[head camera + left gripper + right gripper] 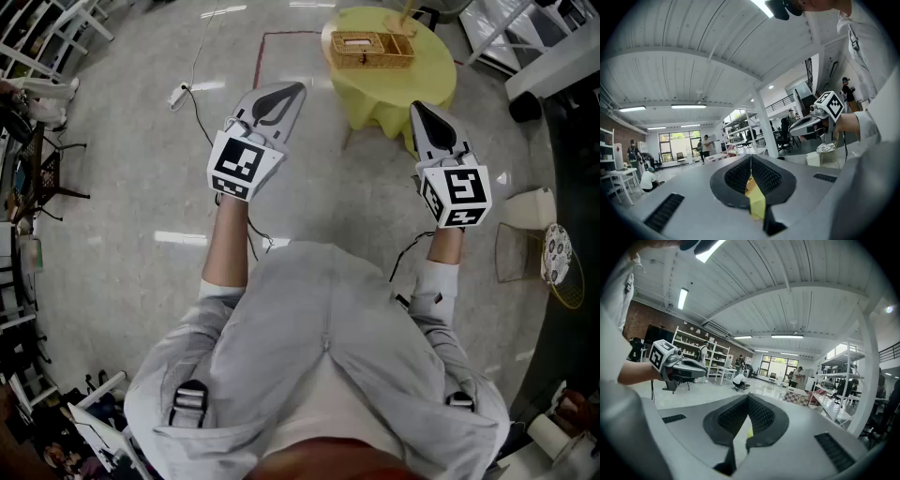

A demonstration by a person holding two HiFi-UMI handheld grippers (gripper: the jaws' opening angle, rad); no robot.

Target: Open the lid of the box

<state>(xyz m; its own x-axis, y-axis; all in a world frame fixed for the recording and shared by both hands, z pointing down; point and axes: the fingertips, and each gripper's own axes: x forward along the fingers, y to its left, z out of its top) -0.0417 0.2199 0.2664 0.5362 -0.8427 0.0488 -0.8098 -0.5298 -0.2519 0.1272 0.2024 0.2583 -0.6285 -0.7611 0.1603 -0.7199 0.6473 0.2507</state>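
Note:
A woven wicker box [369, 49] sits on a small round table with a yellow cloth [417, 82] at the top of the head view, well ahead of both grippers. My left gripper [289, 94] is held in the air to the left of the table, jaws together, nothing in them. My right gripper [420, 109] hovers just short of the table's near edge, also shut and empty. In the left gripper view the closed jaws [751, 161] leave a sliver of yellow cloth showing. The right gripper view shows its pads [748, 399] pressed together.
A power strip [178, 94] with a cable lies on the floor at left, near a red tape line [281, 35]. A white bin [531, 208] and a floor fan [557, 255] stand at right. White racks line the left edge. Shelves, tables and several people fill the hall beyond.

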